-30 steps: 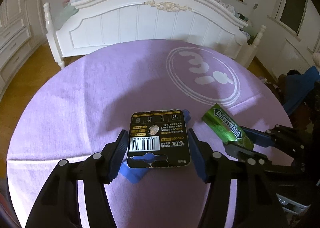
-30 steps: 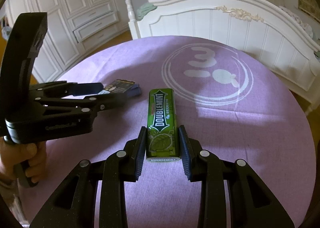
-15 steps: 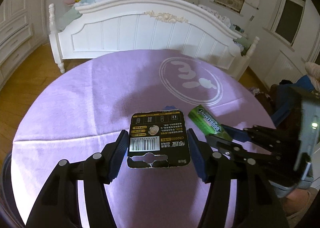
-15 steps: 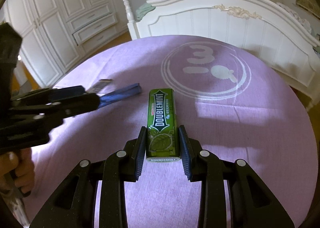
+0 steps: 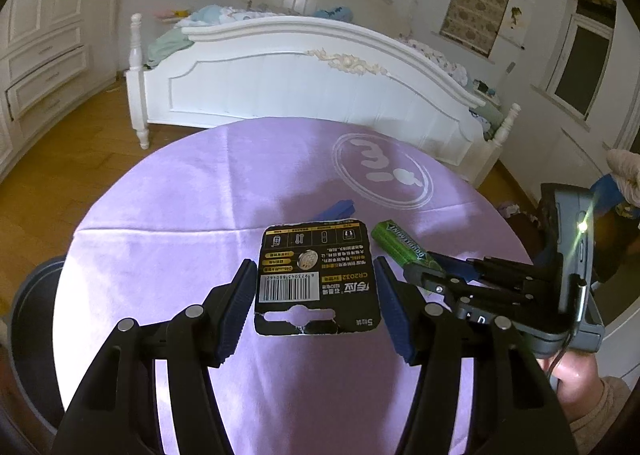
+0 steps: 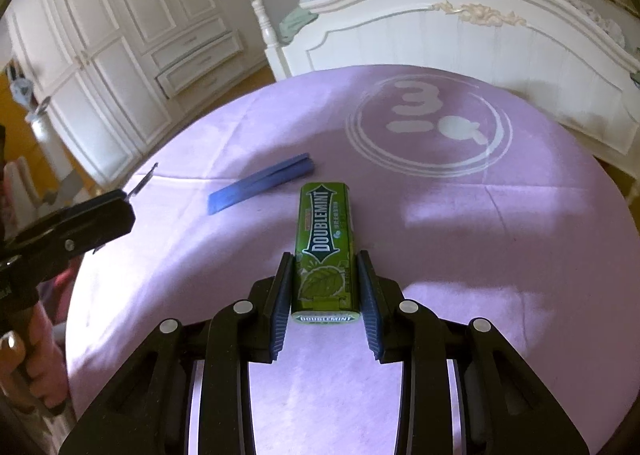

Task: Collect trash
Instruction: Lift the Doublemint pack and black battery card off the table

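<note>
While the left tool [image 5: 316,295] pinches a black cardboard battery card [image 5: 316,279], the right tool [image 6: 325,289] pinches a green Doublemint gum pack [image 6: 325,247]; ahead lies a blue paper strip [image 6: 260,184].

Dim room; soft shadows; fisheye-warped, dark corners

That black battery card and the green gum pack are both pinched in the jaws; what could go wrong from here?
1. The battery card is thin and held only by its side edges in the left gripper, so it might bend or slip out.
2. The blue wrapper lies on the purple tablecloth and could be forgotten, since the right gripper holds the gum pack.
</note>
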